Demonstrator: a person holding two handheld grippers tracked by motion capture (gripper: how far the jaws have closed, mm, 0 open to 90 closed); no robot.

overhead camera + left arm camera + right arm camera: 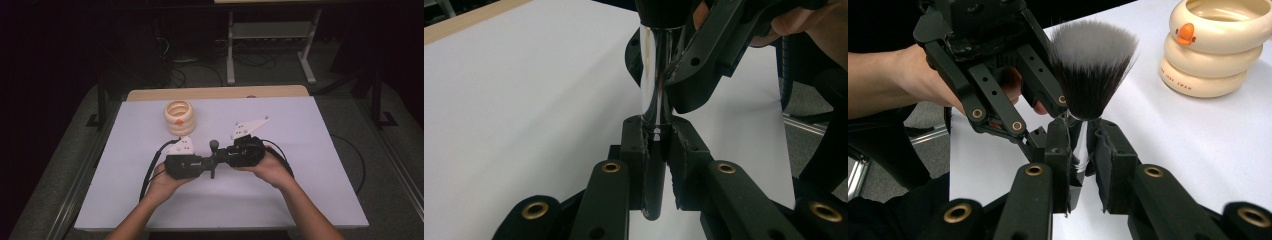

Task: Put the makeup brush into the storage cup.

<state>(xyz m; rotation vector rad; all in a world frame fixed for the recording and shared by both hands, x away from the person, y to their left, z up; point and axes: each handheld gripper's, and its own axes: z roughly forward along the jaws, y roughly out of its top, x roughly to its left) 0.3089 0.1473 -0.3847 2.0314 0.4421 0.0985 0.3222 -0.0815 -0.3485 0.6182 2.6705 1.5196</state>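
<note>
Both the left hand-held gripper (207, 164) and the right hand-held gripper (220, 156) clamp the brush (1091, 75) by its handle, above the desk (300, 165), near the cream ring-shaped pot (179, 118).

Fluffy makeup brush (1091, 65) with bristles dark at the base, white-tipped, on a chrome handle; cream ringed plastic container (1216, 45) with orange, perhaps duck-shaped, mark; white worktop (300, 165).

- A lab or test room with dim, dark surroundings.
- A white-topped table with a pale wooden far edge (215, 93) stands on grey carpet (65, 165).
- Black cables (200, 67) and a grey metal stand (270, 35) lie beyond.
</note>
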